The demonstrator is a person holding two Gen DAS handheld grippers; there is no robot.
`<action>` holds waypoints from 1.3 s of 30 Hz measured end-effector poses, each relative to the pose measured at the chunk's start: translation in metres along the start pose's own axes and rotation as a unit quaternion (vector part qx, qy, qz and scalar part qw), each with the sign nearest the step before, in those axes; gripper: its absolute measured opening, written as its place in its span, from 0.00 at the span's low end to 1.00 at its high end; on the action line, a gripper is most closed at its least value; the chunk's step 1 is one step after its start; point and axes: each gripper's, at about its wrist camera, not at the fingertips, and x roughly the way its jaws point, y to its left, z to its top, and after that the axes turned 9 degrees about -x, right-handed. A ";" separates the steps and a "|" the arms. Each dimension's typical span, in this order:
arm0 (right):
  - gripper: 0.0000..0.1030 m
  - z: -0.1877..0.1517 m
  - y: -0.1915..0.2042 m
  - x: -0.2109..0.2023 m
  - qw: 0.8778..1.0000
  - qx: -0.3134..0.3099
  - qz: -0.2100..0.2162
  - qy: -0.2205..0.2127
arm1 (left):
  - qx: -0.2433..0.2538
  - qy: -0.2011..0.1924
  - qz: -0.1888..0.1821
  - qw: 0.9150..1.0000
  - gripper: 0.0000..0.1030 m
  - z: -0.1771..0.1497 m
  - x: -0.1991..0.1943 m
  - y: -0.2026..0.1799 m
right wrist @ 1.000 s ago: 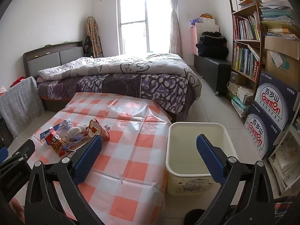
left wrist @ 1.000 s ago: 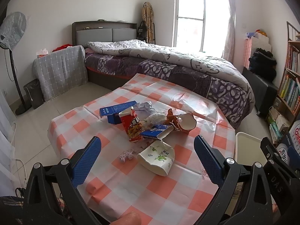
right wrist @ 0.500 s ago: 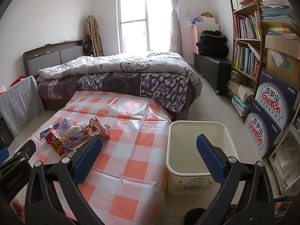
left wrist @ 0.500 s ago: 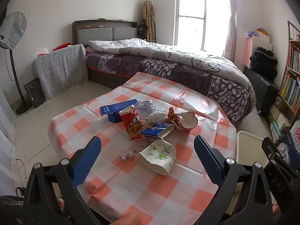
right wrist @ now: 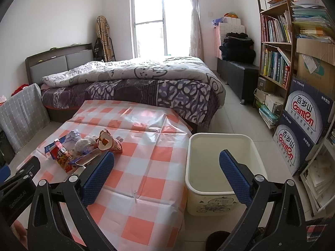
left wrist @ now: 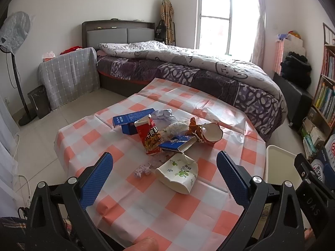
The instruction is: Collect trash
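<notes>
A pile of trash lies on the checked tablecloth [left wrist: 146,205]: a crushed white paper cup [left wrist: 179,173], a red snack box [left wrist: 149,137], two blue cartons [left wrist: 130,121], crumpled paper [left wrist: 164,115] and a torn orange cup [left wrist: 206,132]. My left gripper [left wrist: 164,177] is open and empty, hovering in front of the white cup. My right gripper [right wrist: 166,176] is open and empty, between the table edge and the cream bin [right wrist: 222,196] on the floor. The pile also shows in the right wrist view [right wrist: 83,148].
A bed [left wrist: 188,69] stands behind the table. A bookshelf [right wrist: 276,48] and stacked water cartons [right wrist: 301,125] line the right wall. A fan [left wrist: 12,33] and a dark waste bin [left wrist: 39,100] stand at the left.
Both grippers have drifted slightly; the views shift a little. Both stay open and the trash has not moved.
</notes>
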 end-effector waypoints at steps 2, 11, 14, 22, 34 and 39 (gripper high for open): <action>0.93 -0.009 0.002 0.003 1.000 -0.001 0.000 0.001 | 0.000 0.000 0.000 1.000 0.93 0.000 0.000 0.000; 0.93 -0.011 0.004 0.003 1.000 -0.001 0.001 0.003 | 0.001 0.000 0.000 1.000 0.93 0.000 0.000 0.000; 0.93 -0.011 0.004 0.003 1.000 0.000 0.000 0.003 | 0.000 0.000 0.000 1.000 0.93 0.000 0.000 0.000; 0.93 -0.008 0.003 0.003 1.000 -0.001 0.001 0.004 | 0.000 0.001 -0.001 1.000 0.93 0.002 0.000 -0.001; 0.93 -0.010 0.004 0.003 1.000 -0.001 0.000 0.006 | 0.000 0.002 -0.001 1.000 0.93 0.003 0.000 -0.001; 0.93 -0.011 0.005 0.001 1.000 0.002 0.001 0.018 | -0.004 0.010 -0.005 1.000 0.93 0.005 0.001 0.001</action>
